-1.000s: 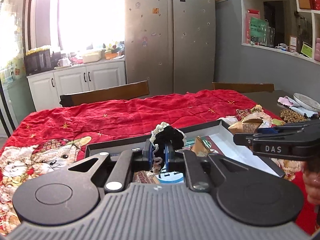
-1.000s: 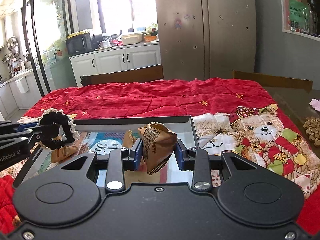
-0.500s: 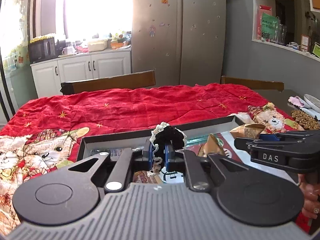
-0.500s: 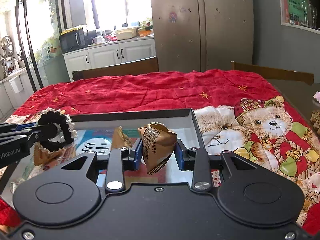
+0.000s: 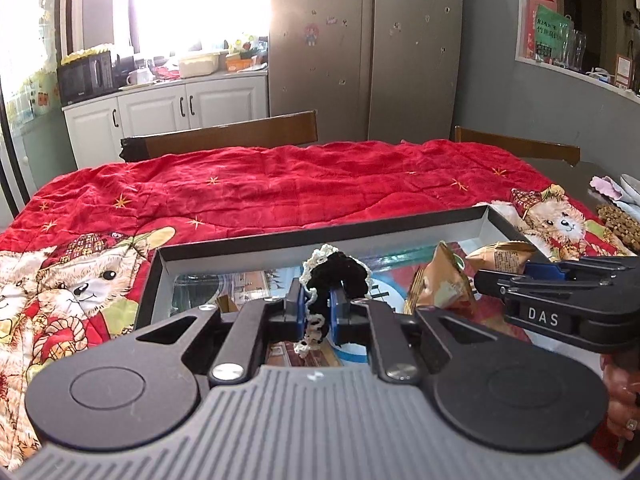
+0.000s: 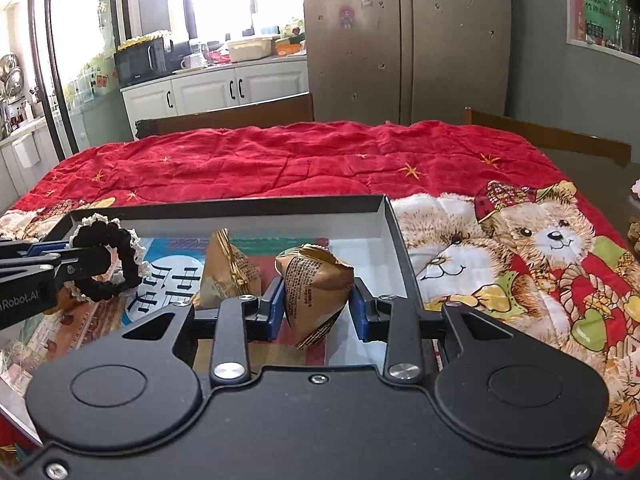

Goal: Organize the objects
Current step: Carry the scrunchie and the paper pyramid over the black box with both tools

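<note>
My left gripper (image 5: 318, 308) is shut on a black hair scrunchie with a cream lace edge (image 5: 340, 272), held over the left half of a shallow black-rimmed box (image 5: 320, 238). In the right wrist view the same scrunchie (image 6: 108, 260) hangs from the left gripper's fingers (image 6: 60, 260) at the left edge. My right gripper (image 6: 318, 306) is shut on a brown pyramid-shaped snack packet (image 6: 314, 288) over the box (image 6: 224, 204). A second brown packet (image 6: 228, 270) lies inside the box just left of it; the left wrist view shows that packet (image 5: 440, 280) too.
The box sits on a red quilt with teddy-bear prints (image 6: 320, 156) that covers the table. Two wooden chair backs (image 5: 224, 136) stand at the far edge. A dish and small items (image 5: 616, 216) lie at the right end of the table. Kitchen cabinets and a fridge stand beyond.
Both grippers have sunk towards the box and come further over it, each still holding its object. The box now fills more of both views.
</note>
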Demonstrator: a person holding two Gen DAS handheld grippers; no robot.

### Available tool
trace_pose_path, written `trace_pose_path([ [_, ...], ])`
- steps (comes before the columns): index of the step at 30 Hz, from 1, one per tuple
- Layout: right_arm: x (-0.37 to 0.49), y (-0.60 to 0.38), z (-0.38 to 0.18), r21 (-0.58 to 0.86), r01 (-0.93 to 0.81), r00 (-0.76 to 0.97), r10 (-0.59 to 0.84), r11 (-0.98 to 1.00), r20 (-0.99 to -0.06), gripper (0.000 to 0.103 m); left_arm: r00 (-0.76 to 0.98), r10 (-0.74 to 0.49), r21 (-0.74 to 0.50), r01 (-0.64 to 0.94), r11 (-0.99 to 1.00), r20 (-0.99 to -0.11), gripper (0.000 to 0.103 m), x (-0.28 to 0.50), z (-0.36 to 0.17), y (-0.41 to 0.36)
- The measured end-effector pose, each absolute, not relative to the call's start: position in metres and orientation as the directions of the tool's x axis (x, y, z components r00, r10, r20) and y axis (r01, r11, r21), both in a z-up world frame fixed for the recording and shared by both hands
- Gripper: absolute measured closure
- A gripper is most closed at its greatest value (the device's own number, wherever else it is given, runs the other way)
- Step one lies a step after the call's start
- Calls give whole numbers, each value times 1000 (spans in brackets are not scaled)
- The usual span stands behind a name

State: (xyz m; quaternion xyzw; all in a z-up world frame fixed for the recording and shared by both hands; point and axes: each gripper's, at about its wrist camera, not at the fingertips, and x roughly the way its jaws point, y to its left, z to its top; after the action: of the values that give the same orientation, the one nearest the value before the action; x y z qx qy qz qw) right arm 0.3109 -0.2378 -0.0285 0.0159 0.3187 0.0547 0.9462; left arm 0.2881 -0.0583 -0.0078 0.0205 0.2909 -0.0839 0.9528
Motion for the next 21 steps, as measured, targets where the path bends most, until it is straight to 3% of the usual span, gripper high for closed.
trace_pose_path([
  [21,316,-232,-32,29,-122,769,113,992,-629,70,775,-176,-21,206,978,-607,86,294,-17,-64],
])
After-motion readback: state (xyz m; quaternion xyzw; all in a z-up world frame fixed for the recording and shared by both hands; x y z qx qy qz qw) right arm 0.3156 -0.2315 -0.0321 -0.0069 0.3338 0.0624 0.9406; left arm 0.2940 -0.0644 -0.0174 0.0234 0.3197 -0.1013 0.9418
